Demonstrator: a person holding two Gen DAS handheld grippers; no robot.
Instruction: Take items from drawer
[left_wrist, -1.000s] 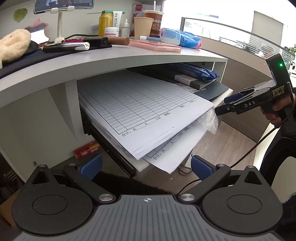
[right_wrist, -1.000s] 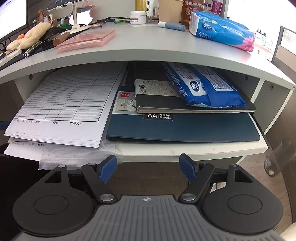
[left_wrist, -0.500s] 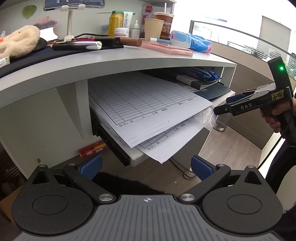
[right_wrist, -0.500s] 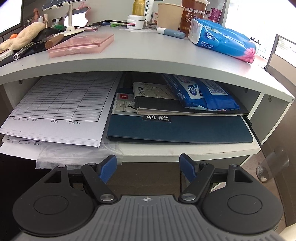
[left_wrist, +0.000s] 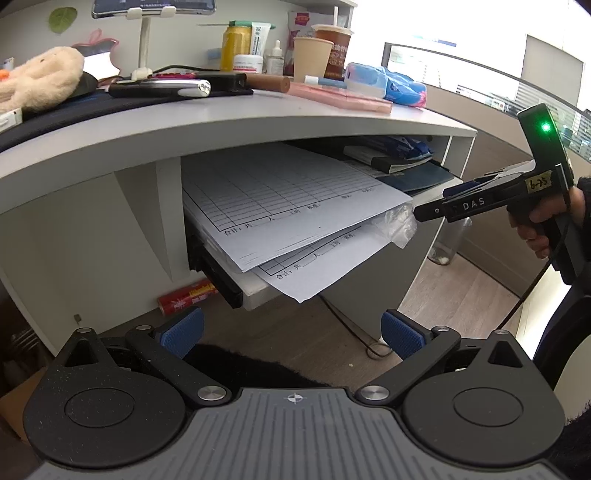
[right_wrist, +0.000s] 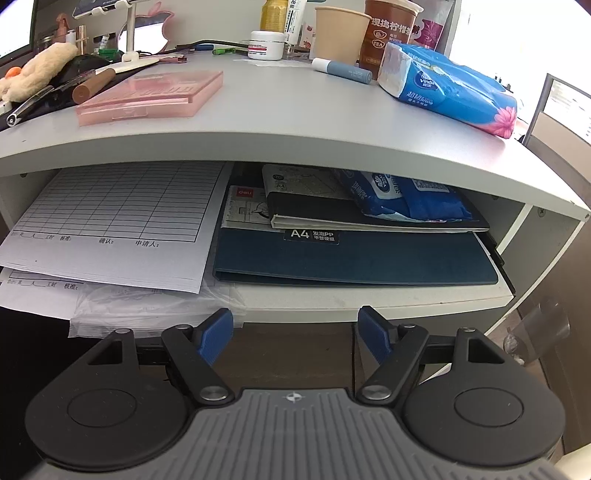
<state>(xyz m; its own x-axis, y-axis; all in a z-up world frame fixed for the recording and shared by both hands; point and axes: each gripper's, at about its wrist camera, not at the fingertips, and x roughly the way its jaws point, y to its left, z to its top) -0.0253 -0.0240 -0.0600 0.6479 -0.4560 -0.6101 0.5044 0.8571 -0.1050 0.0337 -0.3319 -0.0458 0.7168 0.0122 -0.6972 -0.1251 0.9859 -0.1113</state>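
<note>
White laminate forms the pull-out drawer (right_wrist: 369, 299) under the desk top (right_wrist: 295, 122), and it is seen drawn out with its contents exposed. On its left side a stack of ruled forms (right_wrist: 110, 221) is laid, overhanging the front edge, with a clear plastic sleeve (right_wrist: 147, 306) beneath it. On the right side a dark blue A4 folder (right_wrist: 351, 258) is laid flat; a black notebook (right_wrist: 369, 218) rests on the folder, and a blue wipes pack (right_wrist: 406, 195) lies on the notebook, reaching back under the desk top.

The right gripper (right_wrist: 295, 332) is held in front of the drawer's front edge, below the folder, with its blue pads (right_wrist: 214, 336) set apart and nothing between them. In the left wrist view the same gripper (left_wrist: 424, 213) is seen from the side, gripped by a hand (left_wrist: 535, 229), its tip just beside the corner of the forms (left_wrist: 288, 199); whether it touches the plastic sleeve cannot be judged from that angle.

The left gripper (left_wrist: 291, 332) is held lower and off to the left of the drawer (left_wrist: 255, 291), its jaws wide and empty.

On the desk top a pink case (right_wrist: 147, 96) and a blue tissue pack (right_wrist: 450, 88) are seen.
</note>
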